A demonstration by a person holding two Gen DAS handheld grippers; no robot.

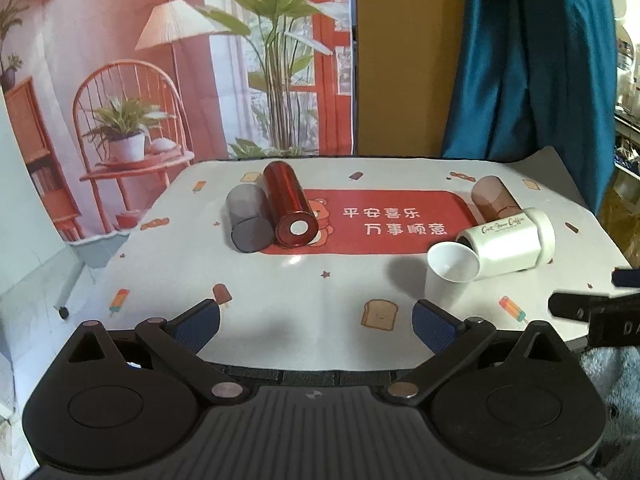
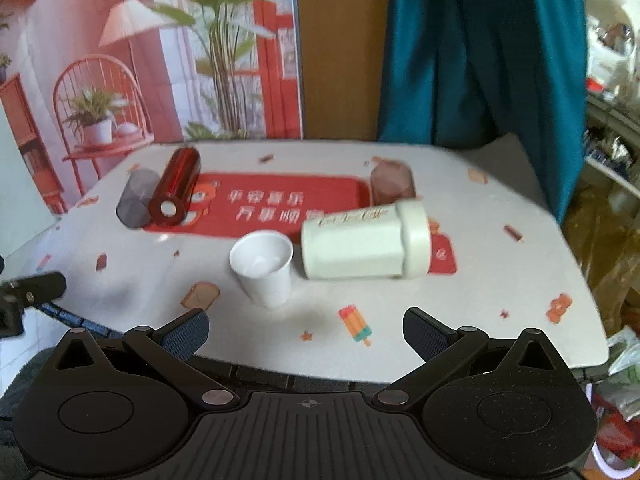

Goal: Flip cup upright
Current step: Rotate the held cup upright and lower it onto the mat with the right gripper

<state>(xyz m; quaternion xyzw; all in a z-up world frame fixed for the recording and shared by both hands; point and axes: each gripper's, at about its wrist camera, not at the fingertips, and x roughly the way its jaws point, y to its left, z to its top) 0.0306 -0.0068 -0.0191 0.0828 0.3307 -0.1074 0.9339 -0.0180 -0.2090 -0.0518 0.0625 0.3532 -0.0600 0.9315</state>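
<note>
A white paper cup stands upright, mouth up, near the table's front; it also shows in the left wrist view. A white lidded tumbler lies on its side right behind it. A brown cup lies behind the tumbler. A red cup and a grey cup lie side by side at the left. My left gripper and right gripper are both open and empty at the table's front edge.
A table mat with a red centre panel covers the table. A printed backdrop and a teal curtain hang behind. Shelves with clutter stand at the right. The right gripper's finger shows at the left view's right edge.
</note>
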